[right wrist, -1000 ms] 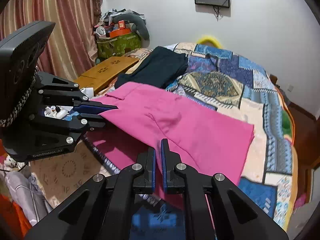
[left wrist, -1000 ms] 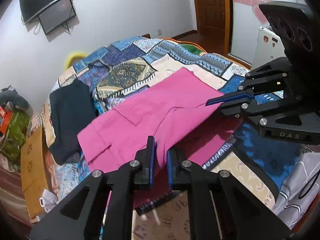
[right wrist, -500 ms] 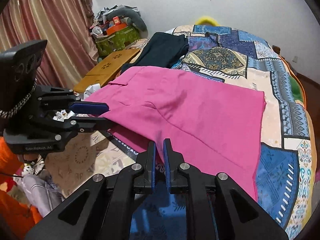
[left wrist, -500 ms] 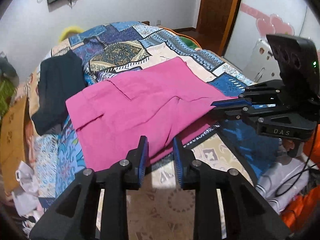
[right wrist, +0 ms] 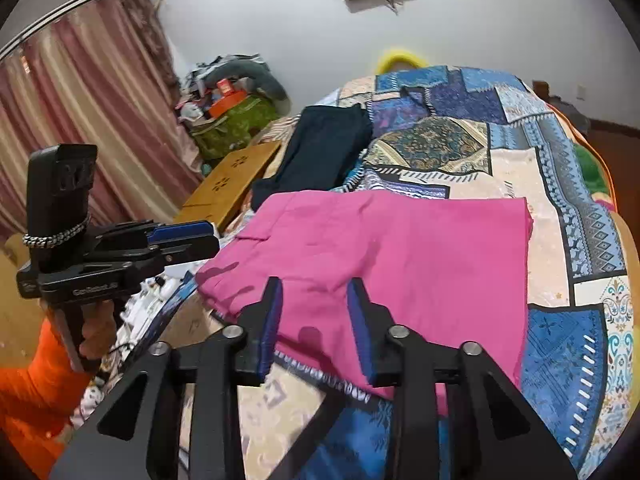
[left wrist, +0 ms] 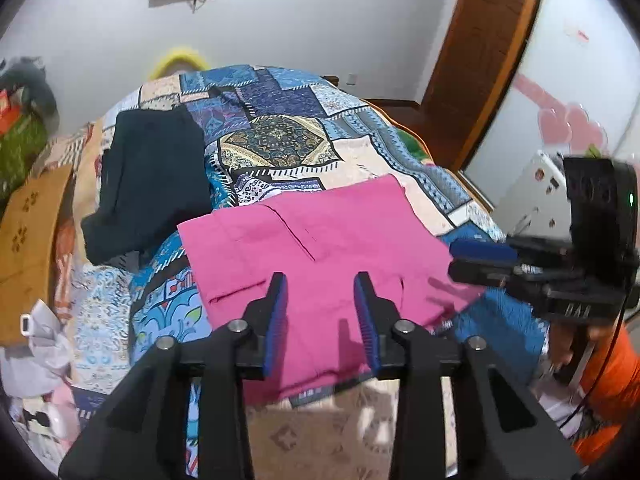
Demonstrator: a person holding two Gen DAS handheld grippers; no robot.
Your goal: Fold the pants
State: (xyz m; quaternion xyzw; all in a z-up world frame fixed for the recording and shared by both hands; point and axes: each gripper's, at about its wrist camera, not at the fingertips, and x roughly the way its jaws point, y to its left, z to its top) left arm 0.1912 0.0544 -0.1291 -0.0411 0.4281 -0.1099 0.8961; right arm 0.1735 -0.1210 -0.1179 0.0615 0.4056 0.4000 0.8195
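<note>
The pink pants (left wrist: 320, 252) lie folded flat on the patchwork bedspread (left wrist: 280, 136), near the bed's front edge; they also show in the right wrist view (right wrist: 400, 256). My left gripper (left wrist: 320, 284) is open and empty, hovering just above the pants' near edge. My right gripper (right wrist: 312, 288) is open and empty above the pants' near edge too. In the left wrist view the right gripper (left wrist: 476, 258) sits at the pants' right corner. In the right wrist view the left gripper (right wrist: 192, 236) sits by their left end.
Dark folded pants (left wrist: 152, 176) lie on the bed behind and left of the pink ones. A wooden board (left wrist: 28, 224) and clutter stand left of the bed. A curtain (right wrist: 80, 120) hangs at the left, a door (left wrist: 480, 56) at the back right.
Both grippers were shut on the pink fabric a second ago; both have opened and let go. The pants have dropped flat onto the bed and both grippers have drawn back and up.
</note>
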